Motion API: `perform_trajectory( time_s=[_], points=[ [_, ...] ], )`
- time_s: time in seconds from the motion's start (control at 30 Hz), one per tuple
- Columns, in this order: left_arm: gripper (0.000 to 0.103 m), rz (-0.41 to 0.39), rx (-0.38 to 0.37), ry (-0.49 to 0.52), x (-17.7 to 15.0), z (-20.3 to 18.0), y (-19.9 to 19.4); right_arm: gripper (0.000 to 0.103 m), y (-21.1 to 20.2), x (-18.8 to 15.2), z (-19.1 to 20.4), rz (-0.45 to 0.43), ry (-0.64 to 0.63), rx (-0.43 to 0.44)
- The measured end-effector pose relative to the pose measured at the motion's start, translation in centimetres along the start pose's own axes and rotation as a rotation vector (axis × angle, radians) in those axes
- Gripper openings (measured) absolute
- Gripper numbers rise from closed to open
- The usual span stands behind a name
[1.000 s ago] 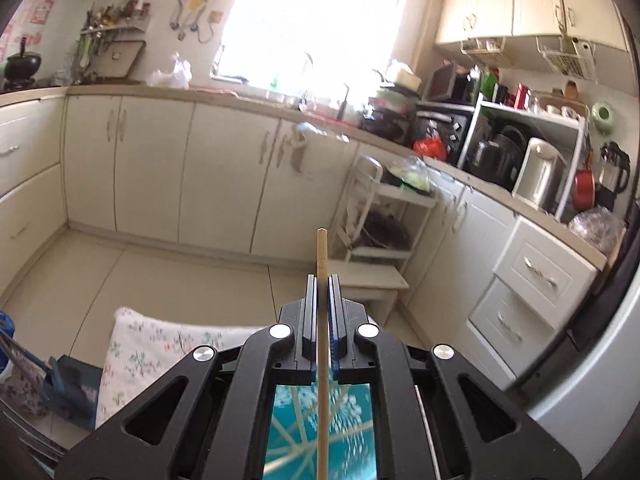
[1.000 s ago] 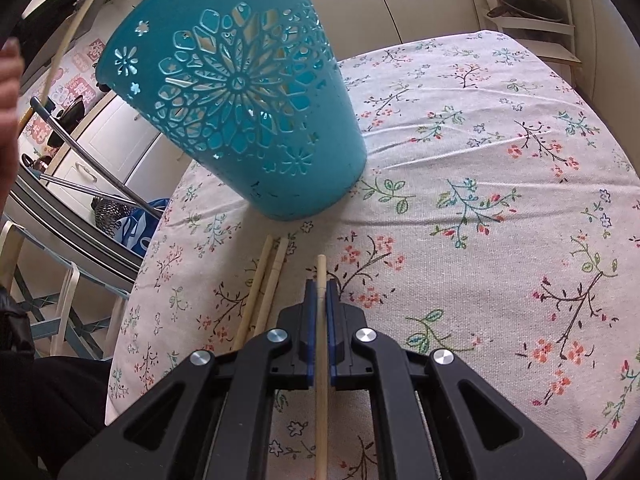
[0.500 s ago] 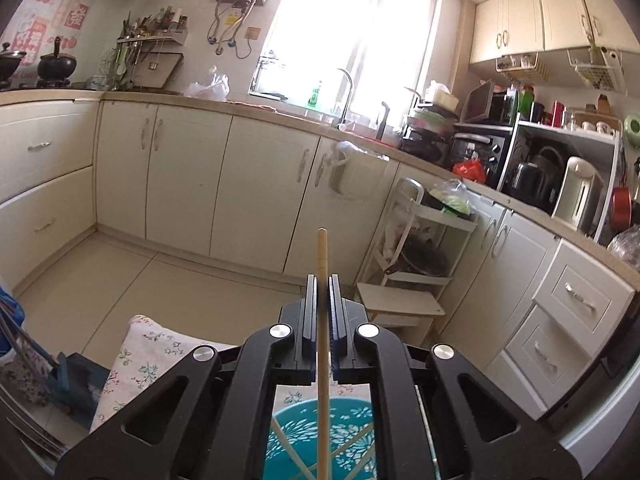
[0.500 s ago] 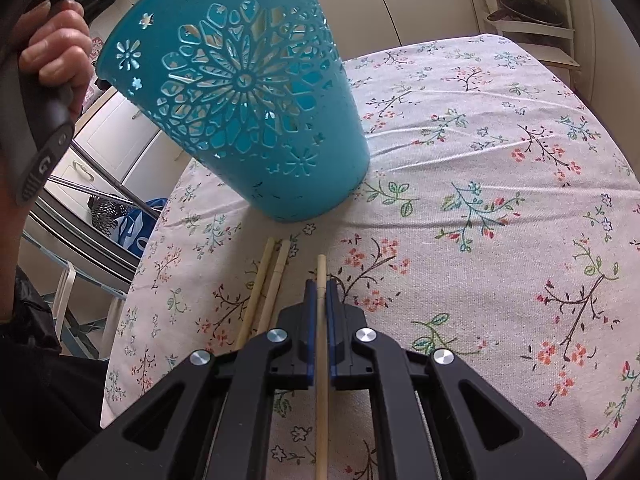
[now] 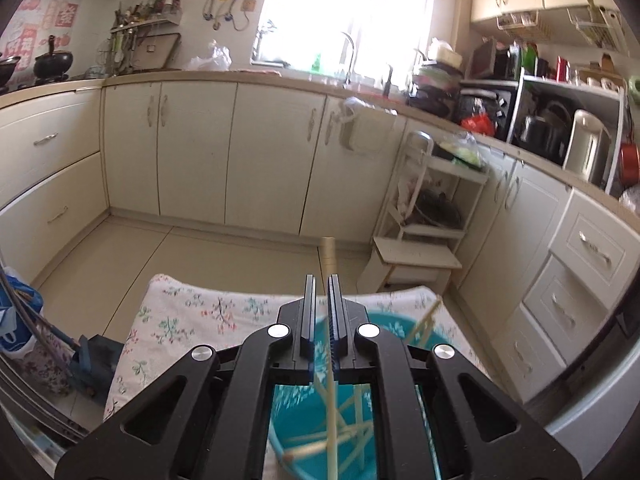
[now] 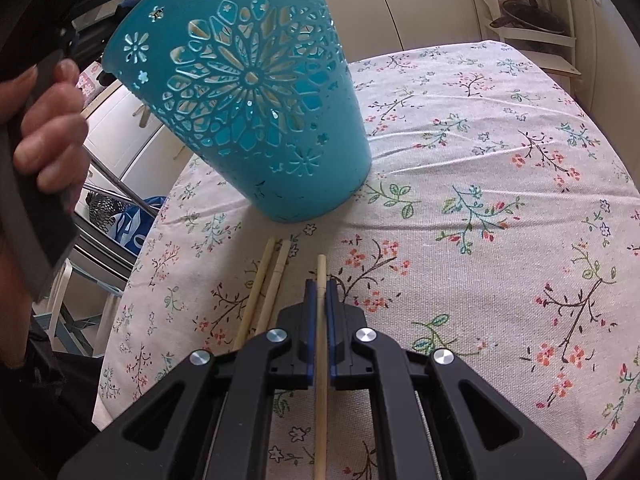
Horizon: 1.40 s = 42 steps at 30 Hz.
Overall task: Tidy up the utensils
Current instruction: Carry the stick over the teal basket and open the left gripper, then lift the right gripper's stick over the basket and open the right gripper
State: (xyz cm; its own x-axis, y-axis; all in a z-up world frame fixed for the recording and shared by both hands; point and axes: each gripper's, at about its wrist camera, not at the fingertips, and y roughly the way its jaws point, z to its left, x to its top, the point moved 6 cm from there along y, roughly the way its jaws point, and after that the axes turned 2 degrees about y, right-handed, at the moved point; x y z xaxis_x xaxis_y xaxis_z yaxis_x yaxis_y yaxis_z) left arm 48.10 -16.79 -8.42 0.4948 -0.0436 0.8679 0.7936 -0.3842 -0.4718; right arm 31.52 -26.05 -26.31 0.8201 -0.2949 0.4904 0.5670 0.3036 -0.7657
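There is one table (image 6: 492, 184) with a flowered cloth. To the right of the right tongs (image 6: 321, 285) the cloth is wide and bare, which leaves free room there. The left edge of the table runs close to the left side of these tongs, and its far edge lies just beyond the left tongs (image 5: 322, 280). There is one blue basket (image 6: 256, 120) with cut-out flower patterns. It stands on the cloth ahead and a little left of the right tongs, and directly under the left tongs. The person's left hand (image 6: 48, 132) holds the handle of the left tongs beside the basket. The jaws of the left tongs are opening and stand a little apart. The left chopstick (image 5: 330, 252) is between them, tilted, and its lower end goes down into the basket. The right tongs are clamped on the right chopstick (image 6: 321, 270), just above the cloth. Two spare chopsticks (image 6: 268, 276) lie side by side on the cloth, just left of the right tongs. Several chopsticks (image 5: 356, 432) already lie crossed in the basket, but they are too blurred to count. The red posters (image 5: 60, 16) on the wall far to the left have characters that I cannot read.
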Motion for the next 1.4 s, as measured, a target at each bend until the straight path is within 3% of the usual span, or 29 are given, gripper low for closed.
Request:
perform_trajectory(
  time_s=[0.07,0.1,0.23,0.43,0.67,0.77,0.97,1.2,1.4],
  points=[
    [0.017,0.024,0.002,0.021,-0.6,-0.1,-0.7,0.006,-0.1,-0.1,-0.1,0.008,0.002,0.006],
    [0.027,0.024,0.007,0.025,-0.7,0.1,-1.4,0.006,-0.2,-0.1,-0.1,0.013,0.002,0.008],
    [0.051,-0.010,0.021,-0.019,-0.1,1.9,-4.9,0.006,-0.7,-0.7,0.0,0.024,-0.031,-0.017],
    [0.063,-0.035,0.056,-0.151,-0.5,7.0,-9.5,0.013,-1.1,-1.6,0.7,0.023,-0.091,-0.046],
    [0.067,0.002,0.091,-0.272,-2.0,11.1,-10.5,0.006,-1.3,-2.1,1.5,-0.009,-0.168,-0.128],
    [0.068,0.014,0.091,-0.273,-2.4,11.7,-10.4,0.006,-2.5,-2.0,1.1,-0.040,-0.104,-0.069],
    [0.072,0.039,0.092,-0.279,-3.3,12.5,-10.3,0.006,-8.2,0.4,1.2,-0.189,0.009,0.084],
    [0.072,0.058,0.082,-0.304,-3.8,12.9,-10.1,0.006,-13.5,5.8,2.7,-0.344,0.081,0.220],
    [0.072,0.067,0.074,-0.318,-4.0,13.0,-9.8,0.006,-15.6,13.0,5.3,-0.459,0.069,0.237]
  ],
)
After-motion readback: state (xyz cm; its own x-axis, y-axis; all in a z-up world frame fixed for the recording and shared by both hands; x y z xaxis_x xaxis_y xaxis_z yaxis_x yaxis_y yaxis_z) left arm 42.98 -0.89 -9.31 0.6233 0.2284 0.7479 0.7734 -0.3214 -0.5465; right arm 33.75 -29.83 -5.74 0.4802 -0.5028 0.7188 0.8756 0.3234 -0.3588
